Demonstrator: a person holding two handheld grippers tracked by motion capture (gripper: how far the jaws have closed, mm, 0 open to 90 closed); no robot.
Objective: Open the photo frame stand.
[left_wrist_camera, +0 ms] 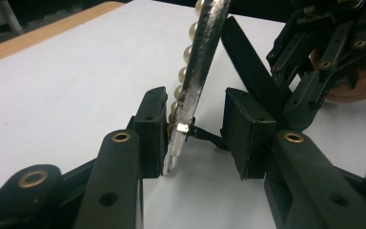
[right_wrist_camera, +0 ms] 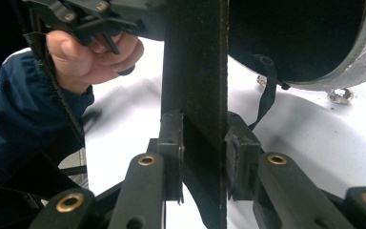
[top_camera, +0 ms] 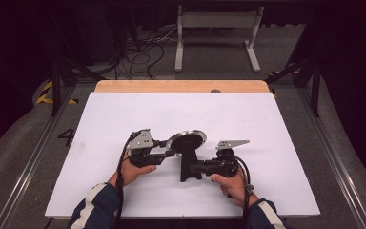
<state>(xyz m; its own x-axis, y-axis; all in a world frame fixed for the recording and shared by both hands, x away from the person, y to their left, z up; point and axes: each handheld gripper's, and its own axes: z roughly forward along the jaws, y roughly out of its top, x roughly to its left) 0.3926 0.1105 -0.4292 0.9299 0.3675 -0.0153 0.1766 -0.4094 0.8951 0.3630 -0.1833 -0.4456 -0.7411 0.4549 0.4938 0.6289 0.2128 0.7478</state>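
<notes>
Pearl-rimmed mirror (top_camera: 187, 140) is standing on the white desk (top_camera: 100, 124), the right gripper (top_camera: 205, 168) clenching its black stand (top_camera: 189, 164) while the left gripper (top_camera: 167, 153), jaws released, is straddling the rim; next: regrip or withdraw.

- White sheet (top_camera: 267, 124) covering most of a wooden table (top_camera: 181, 86), with just a strip of wood showing at the far edge.
- Person's two hands come in from the bottom, dark sleeves with pale stripes.
- Left gripper (top_camera: 164, 153) sits right at the rim of a round, silver-edged mirror (top_camera: 187, 140).
- Right gripper (top_camera: 196, 168) is on the mirror's black stand (top_camera: 187, 164).
- Grey frame (top_camera: 217, 28) and loose cables (top_camera: 138, 55) on the floor beyond.
</notes>
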